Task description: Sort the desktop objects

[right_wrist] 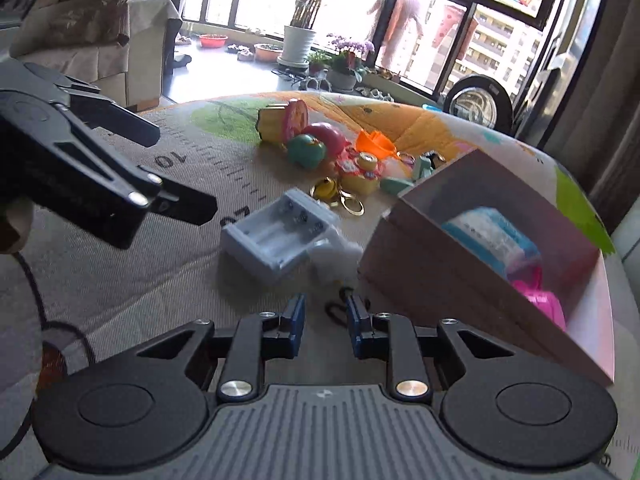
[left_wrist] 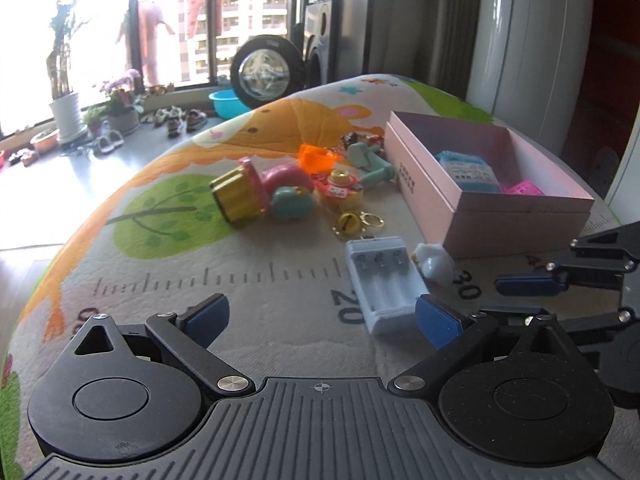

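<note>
The left gripper (left_wrist: 322, 316) sits at the bottom of its own view with its blue-padded fingers (left_wrist: 438, 320) spread wide apart over the printed play mat (left_wrist: 240, 280), nothing between them. The right finger's tip lies just beside the near end of the pale blue battery holder (left_wrist: 382, 284), which sits in the lower middle of the frame. The right gripper (right_wrist: 323, 322), low in the centre of its own view, has its jaws drawn close with a narrow gap; a thin dark cord loop (right_wrist: 338, 312) lies in that gap (whether the pads pinch it I cannot tell).

The right view alone shows that cord, and the left gripper (right_wrist: 188, 204) reaching in from the left edge. The left view alone shows the right gripper's fingers (left_wrist: 528, 284) entering from the right edge, just beside a small white figure (left_wrist: 434, 264) that blurs to a pale smear in the other view.

The open pink box (left_wrist: 432, 196) stands in the right middle of the left view, holding a blue packet (left_wrist: 472, 172) and a pink thing (left_wrist: 524, 189). Left of it lie a gold-based toy (left_wrist: 236, 196), a teal toy (left_wrist: 290, 202), an orange piece (left_wrist: 316, 156), a yellow-and-red toy (left_wrist: 340, 190), gold bells and rings (left_wrist: 356, 224) and a mint handle-shaped piece (left_wrist: 370, 160). A window (left_wrist: 180, 20) and potted plants (left_wrist: 66, 112) fill the upper left.
</note>
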A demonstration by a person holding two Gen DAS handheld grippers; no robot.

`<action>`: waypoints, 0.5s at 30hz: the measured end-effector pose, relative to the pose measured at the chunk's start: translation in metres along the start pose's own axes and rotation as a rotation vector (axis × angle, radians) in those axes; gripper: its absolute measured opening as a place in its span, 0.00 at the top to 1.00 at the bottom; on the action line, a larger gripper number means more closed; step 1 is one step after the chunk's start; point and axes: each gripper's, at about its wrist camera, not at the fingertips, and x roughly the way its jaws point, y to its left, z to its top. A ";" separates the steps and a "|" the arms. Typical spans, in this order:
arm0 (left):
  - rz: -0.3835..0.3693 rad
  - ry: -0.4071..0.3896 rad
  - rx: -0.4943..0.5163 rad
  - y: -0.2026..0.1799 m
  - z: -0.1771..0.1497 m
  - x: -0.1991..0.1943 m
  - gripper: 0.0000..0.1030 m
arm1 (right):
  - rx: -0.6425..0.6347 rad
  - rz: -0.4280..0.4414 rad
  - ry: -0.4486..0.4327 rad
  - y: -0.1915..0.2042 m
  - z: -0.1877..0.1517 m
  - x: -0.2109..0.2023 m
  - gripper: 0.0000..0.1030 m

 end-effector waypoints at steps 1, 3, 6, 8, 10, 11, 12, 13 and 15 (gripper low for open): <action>-0.018 0.010 0.014 -0.008 0.002 0.009 0.01 | 0.017 -0.029 -0.004 -0.003 -0.008 -0.005 0.78; -0.019 0.035 0.034 -0.022 0.006 0.026 0.01 | 0.031 -0.068 -0.030 -0.008 -0.018 -0.014 0.78; 0.011 0.055 0.050 -0.036 0.008 0.045 0.04 | 0.035 -0.076 -0.063 -0.013 -0.021 -0.027 0.78; 0.007 0.064 0.059 -0.040 0.008 0.049 0.20 | 0.015 -0.077 -0.097 -0.014 -0.017 -0.036 0.78; -0.003 0.056 0.081 -0.042 0.006 0.046 0.39 | -0.009 -0.071 -0.113 -0.014 -0.010 -0.040 0.78; -0.005 0.052 0.093 -0.042 0.004 0.043 0.45 | -0.028 -0.072 -0.119 -0.012 -0.006 -0.040 0.78; -0.002 0.051 0.101 -0.040 0.002 0.040 0.49 | -0.057 -0.074 -0.125 -0.008 -0.002 -0.038 0.78; 0.001 0.046 0.110 -0.037 0.000 0.035 0.49 | -0.093 -0.077 -0.133 -0.003 0.001 -0.035 0.78; 0.024 0.039 0.122 -0.029 -0.007 0.023 0.49 | -0.173 -0.083 -0.145 0.010 0.007 -0.027 0.78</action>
